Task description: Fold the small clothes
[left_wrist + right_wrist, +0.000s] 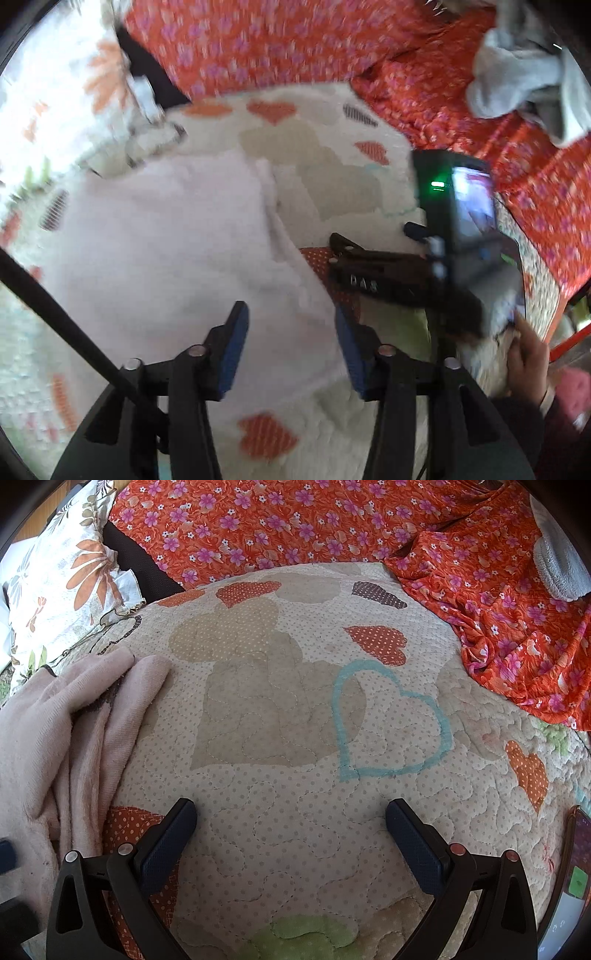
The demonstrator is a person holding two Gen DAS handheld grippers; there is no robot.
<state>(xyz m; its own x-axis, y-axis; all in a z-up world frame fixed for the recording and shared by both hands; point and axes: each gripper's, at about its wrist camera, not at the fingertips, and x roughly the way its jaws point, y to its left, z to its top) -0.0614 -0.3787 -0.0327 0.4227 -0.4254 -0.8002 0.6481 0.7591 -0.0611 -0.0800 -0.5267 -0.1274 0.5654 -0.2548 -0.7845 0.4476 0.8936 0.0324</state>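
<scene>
A pale pink small garment (166, 240) lies spread on the quilted heart-print bedcover (317, 173). My left gripper (291, 350) is open and hovers over the garment's right edge, holding nothing. In the right wrist view the same garment (74, 720) lies crumpled at the left. My right gripper (291, 838) is open and empty over the bare quilt (295, 720), to the right of the garment. The right gripper's body (424, 273) shows in the left wrist view, to the right of the garment. This view is motion-blurred.
An orange floral cloth (295, 520) covers the back and right of the bed. A leaf-print pillow (66, 576) lies at the back left. A grey fuzzy item (557, 568) sits at the far right. A phone (576, 878) lies at the right edge.
</scene>
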